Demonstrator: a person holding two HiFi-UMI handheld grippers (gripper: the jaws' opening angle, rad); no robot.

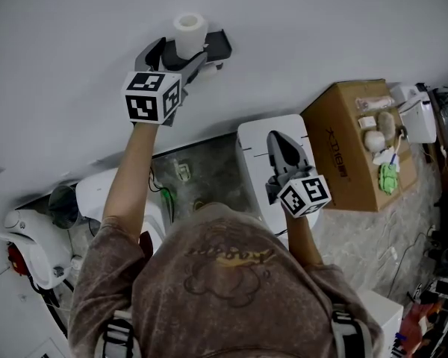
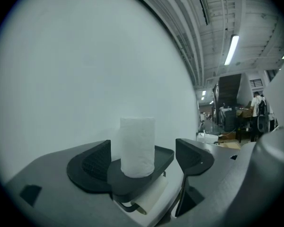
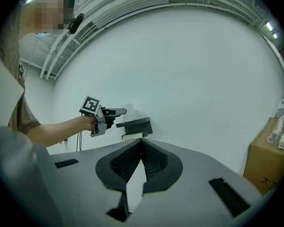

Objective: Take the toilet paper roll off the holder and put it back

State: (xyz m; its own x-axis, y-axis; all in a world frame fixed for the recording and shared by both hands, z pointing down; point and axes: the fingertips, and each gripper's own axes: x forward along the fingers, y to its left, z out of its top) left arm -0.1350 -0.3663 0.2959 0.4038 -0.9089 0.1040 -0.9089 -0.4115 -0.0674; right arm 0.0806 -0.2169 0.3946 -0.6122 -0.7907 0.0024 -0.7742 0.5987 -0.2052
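Note:
A white toilet paper roll (image 1: 189, 28) (image 2: 137, 145) stands upright on the flat top of the black wall holder (image 1: 219, 45) (image 2: 164, 156). My left gripper (image 1: 181, 51) (image 2: 144, 157) is open wide, one jaw on each side of the roll, and neither pad touches it. A second roll (image 2: 149, 200) hangs on the bar under the shelf. My right gripper (image 1: 282, 144) (image 3: 141, 148) is shut with nothing in it, held back from the wall. In the right gripper view, the left gripper (image 3: 114, 111) is at the holder (image 3: 137, 126).
A white boxy unit (image 1: 254, 144) stands below the right gripper. An open cardboard box (image 1: 343, 162) with small items sits to its right. A white machine (image 1: 30, 237) and cables lie at lower left. The white wall (image 1: 321, 28) fills the background.

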